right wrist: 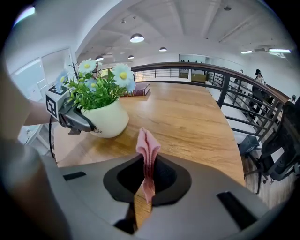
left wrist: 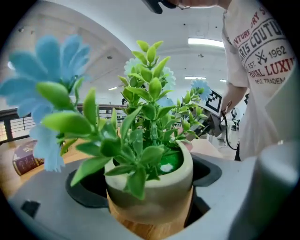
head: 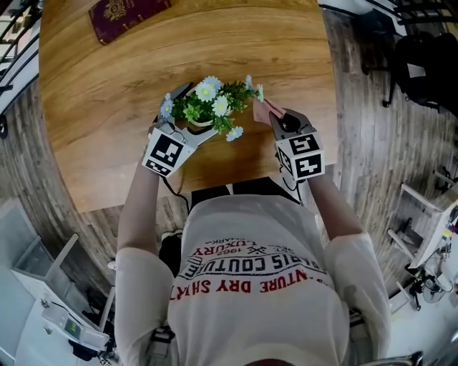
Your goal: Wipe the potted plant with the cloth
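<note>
Wooden table [head: 107, 86]: one potted plant [head: 207, 107] clamped in left claw [head: 197, 116]; one cloth [right wrist: 146, 145] pinched in right claw [head: 279, 120].

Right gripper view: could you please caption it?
Right gripper pinches a pink cloth, potted plant ahead on the wooden table.

1. A pale, grained wooden bench [head: 107, 93] fills the middle of the head view. A dark red hardcover book with a gold emblem [head: 125, 16] lies near its far edge.
2. Grey wood-plank floor [head: 372, 150] lies around the bench.
3. A black metal railing [right wrist: 220, 86] runs past the bench's far side.
4. The white arched ceiling [right wrist: 187, 23] carries round dome lamps [right wrist: 137, 37] and long bright strip lights [left wrist: 206, 42].
5. A black bag [head: 422, 68] sits off to the right, beside the railing.
</note>
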`<state>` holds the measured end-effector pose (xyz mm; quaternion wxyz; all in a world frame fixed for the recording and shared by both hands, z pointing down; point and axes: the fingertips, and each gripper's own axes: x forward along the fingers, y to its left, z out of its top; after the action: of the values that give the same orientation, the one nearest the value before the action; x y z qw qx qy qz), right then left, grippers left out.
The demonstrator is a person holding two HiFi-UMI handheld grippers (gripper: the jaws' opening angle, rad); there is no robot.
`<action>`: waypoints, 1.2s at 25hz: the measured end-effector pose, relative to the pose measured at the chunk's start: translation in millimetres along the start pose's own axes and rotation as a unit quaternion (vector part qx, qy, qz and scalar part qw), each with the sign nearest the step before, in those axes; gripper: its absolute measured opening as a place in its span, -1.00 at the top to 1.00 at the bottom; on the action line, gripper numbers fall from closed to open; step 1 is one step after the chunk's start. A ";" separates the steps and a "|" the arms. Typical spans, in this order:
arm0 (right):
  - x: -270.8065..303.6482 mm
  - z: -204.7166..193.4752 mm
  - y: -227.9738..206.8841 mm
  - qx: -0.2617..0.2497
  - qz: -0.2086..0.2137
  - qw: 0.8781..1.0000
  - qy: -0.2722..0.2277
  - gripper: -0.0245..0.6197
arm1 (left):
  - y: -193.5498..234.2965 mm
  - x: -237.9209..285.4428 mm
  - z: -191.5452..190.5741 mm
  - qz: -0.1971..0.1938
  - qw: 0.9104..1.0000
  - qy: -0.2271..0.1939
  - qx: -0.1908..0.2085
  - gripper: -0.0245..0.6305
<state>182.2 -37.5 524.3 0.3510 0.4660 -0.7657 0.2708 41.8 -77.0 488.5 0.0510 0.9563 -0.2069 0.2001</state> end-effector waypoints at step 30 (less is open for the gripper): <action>-51.1 142.0 87.1 -0.149 0.116 0.935 -0.298 0.81 | 2.6 -45.1 151.0 -0.102 0.992 -0.066 0.027 -0.68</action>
<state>79.3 -79.6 390.2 0.1381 0.3752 -0.9157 0.0407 57.7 -89.7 332.2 0.0321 0.9845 -0.1055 0.1360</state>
